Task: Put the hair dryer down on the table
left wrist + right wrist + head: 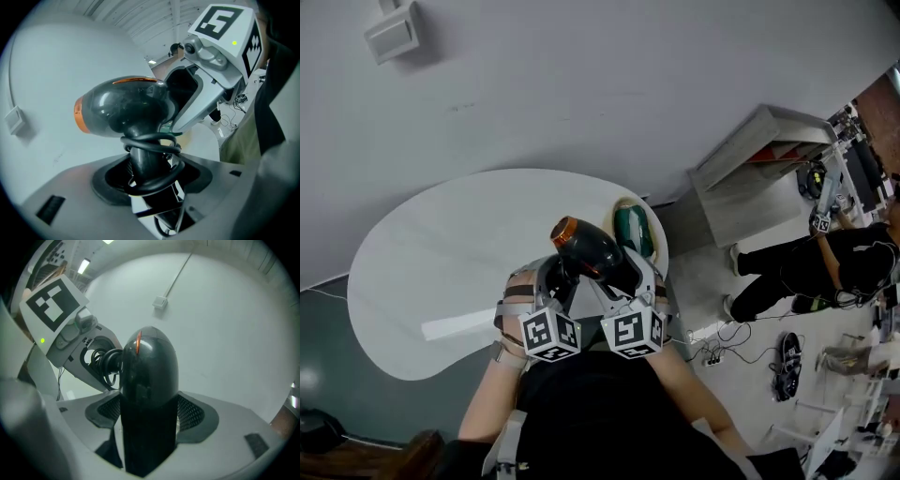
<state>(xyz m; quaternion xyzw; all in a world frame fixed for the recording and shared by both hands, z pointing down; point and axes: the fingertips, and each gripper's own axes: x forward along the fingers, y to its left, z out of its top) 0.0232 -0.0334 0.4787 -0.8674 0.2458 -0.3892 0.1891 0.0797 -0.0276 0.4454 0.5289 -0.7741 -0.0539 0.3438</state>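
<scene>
dark hair dryer (586, 248) with orange end held in the air over near edge of white tabletop (441, 253), left gripper (147, 185) fingers clamped on its handle, right gripper (149, 427) fingers clamped on its body, green object (633, 230) lying just beyond on tabletop

No words or numbers can be read; left cube (550, 335) and right cube (634, 331) bear only square markers.
</scene>
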